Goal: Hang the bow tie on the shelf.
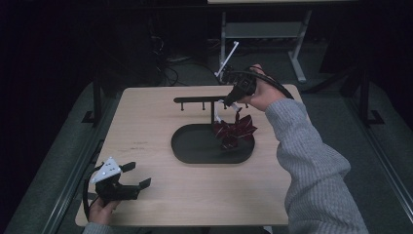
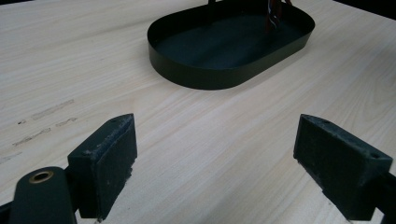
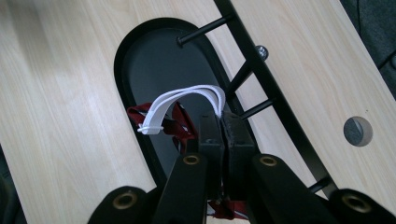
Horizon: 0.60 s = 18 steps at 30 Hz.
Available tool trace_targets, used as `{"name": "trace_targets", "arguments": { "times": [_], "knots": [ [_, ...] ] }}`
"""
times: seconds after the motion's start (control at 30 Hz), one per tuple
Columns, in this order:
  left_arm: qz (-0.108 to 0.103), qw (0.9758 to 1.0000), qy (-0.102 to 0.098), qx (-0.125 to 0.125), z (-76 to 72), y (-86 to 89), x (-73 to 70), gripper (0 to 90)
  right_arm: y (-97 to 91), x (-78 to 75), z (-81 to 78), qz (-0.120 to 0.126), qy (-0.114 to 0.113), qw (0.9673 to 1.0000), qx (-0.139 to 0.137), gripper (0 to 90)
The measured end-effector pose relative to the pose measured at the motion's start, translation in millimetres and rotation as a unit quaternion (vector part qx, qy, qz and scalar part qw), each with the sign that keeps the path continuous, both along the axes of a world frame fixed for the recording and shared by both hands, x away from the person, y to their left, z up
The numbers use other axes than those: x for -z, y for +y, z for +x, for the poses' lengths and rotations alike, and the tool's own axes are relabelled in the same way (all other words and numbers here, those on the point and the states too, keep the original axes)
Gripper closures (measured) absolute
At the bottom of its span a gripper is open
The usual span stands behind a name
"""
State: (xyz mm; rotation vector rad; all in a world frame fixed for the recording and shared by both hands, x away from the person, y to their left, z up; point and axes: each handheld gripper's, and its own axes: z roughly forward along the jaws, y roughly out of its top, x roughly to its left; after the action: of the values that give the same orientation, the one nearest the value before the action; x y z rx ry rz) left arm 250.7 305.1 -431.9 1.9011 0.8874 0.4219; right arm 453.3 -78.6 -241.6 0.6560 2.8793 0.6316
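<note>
A dark red, star-shaped ornament (image 1: 234, 130) hangs by a white loop (image 3: 187, 95) over the right end of a black oval tray (image 1: 195, 158). My right gripper (image 1: 230, 101) is above it, shut on the top of that loop; in the right gripper view the jaws (image 3: 222, 116) pinch the loop with the red ornament (image 3: 180, 123) below. A black rack with short pegs (image 1: 197, 100) rises from the tray's far side, close to the loop. My left gripper (image 1: 139, 174) rests at the table's near left corner, open and holding nothing (image 2: 215, 158).
The wooden table (image 1: 146, 131) has a round hole (image 3: 357, 131) beyond the rack bar (image 3: 266, 79). The tray's wall (image 2: 205, 74) stands ahead of the left gripper. A desk frame (image 1: 263, 29) and cables lie on the dark floor behind the table.
</note>
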Motion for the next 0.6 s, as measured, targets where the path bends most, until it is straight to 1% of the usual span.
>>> {"name": "trace_targets", "arguments": {
  "times": [0.07,0.23,0.3,0.4,0.47,0.5,0.6],
  "knots": [
    [0.003,1.0000,0.000,0.002,0.4,0.7,0.0,13.1,-0.5,1.3,2.9,-0.003,0.003,1.0000,0.005,87.3],
    [0.003,1.0000,0.001,0.001,0.6,0.8,0.0,13.1,-2.4,5.8,10.5,-0.005,0.011,0.9998,0.015,87.3],
    [0.003,1.0000,0.000,0.002,0.4,0.6,0.0,13.1,-3.0,7.0,13.4,-0.011,0.010,0.9997,0.019,87.3],
    [0.002,1.0000,-0.001,0.001,0.0,0.6,-0.3,13.1,-3.2,8.6,16.4,-0.009,0.013,0.9996,0.024,87.2],
    [0.001,1.0000,0.000,0.000,-0.2,0.6,-0.3,13.1,-3.2,9.3,17.0,-0.011,0.013,0.9995,0.025,87.2],
    [0.002,1.0000,-0.001,0.000,-0.3,0.8,-0.6,13.1,-4.1,10.2,17.9,-0.014,0.015,0.9993,0.031,87.2],
    [0.003,1.0000,-0.001,0.001,-0.3,0.5,-0.5,13.1,-6.0,11.4,19.4,-0.013,0.015,0.9992,0.034,87.1]
  ]
}}
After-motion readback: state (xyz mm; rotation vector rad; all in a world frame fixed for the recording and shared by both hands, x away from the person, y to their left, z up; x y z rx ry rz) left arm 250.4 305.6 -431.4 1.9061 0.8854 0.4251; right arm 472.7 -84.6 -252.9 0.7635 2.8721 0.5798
